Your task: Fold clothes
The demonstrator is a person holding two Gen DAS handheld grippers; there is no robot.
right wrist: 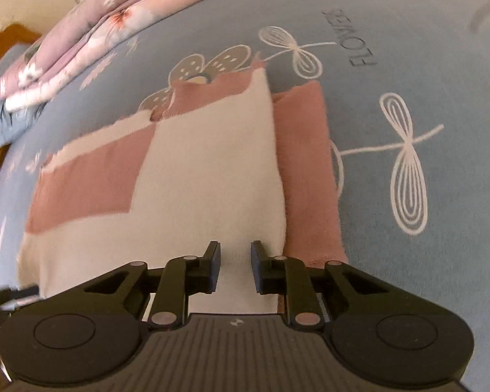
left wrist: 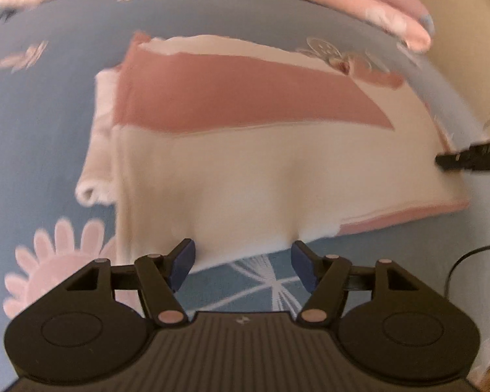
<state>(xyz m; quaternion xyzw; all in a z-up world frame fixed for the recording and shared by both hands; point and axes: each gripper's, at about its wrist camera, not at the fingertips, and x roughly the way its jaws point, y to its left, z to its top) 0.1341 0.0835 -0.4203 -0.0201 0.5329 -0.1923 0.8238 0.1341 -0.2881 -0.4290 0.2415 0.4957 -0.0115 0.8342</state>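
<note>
A cream and pink colour-block sweater (left wrist: 245, 163) lies folded flat on the blue flower-print bedsheet (left wrist: 32, 130). My left gripper (left wrist: 243, 258) hovers open at the sweater's near cream edge, with the edge just past its fingertips and nothing gripped. In the right wrist view the sweater (right wrist: 205, 179) has a pink sleeve (right wrist: 307, 179) folded along its right side. My right gripper (right wrist: 235, 268) stands with its jaws narrow, and cream cloth fills the gap between the pads. One dark finger of the right gripper (left wrist: 470, 156) shows at the sweater's right edge in the left wrist view.
A pink floral quilt (right wrist: 81, 39) is bunched along the far side of the bed, also seen as the quilt (left wrist: 343, 3) in the left wrist view. A black cable (left wrist: 467, 258) trails at the right. Brown wood (right wrist: 3, 45) shows beyond the bed's left edge.
</note>
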